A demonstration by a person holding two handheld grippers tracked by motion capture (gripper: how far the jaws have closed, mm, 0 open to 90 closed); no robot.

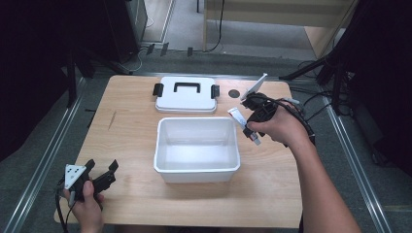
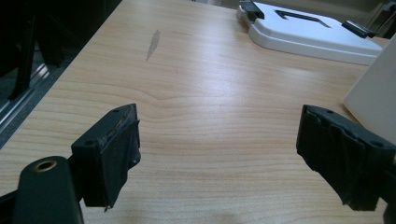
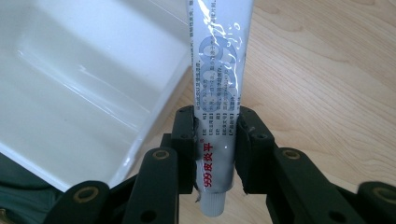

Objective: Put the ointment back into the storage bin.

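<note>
Ointment tube clamped in my right gripper, beside the open white bin.

My right gripper has its 2 jaws closed on the cap end of a printed ointment tube, whose long axis runs straight out along the jaws. In the high view that gripper hangs just off the right wall of the empty white storage bin at the desk's centre, so I judge the bin lies to the tube's left and the right hand is by far the nearer. The bin's lid with black latches lies flat near the far edge. My left gripper sits wide open, holding nothing, over the near-left corner.
</note>
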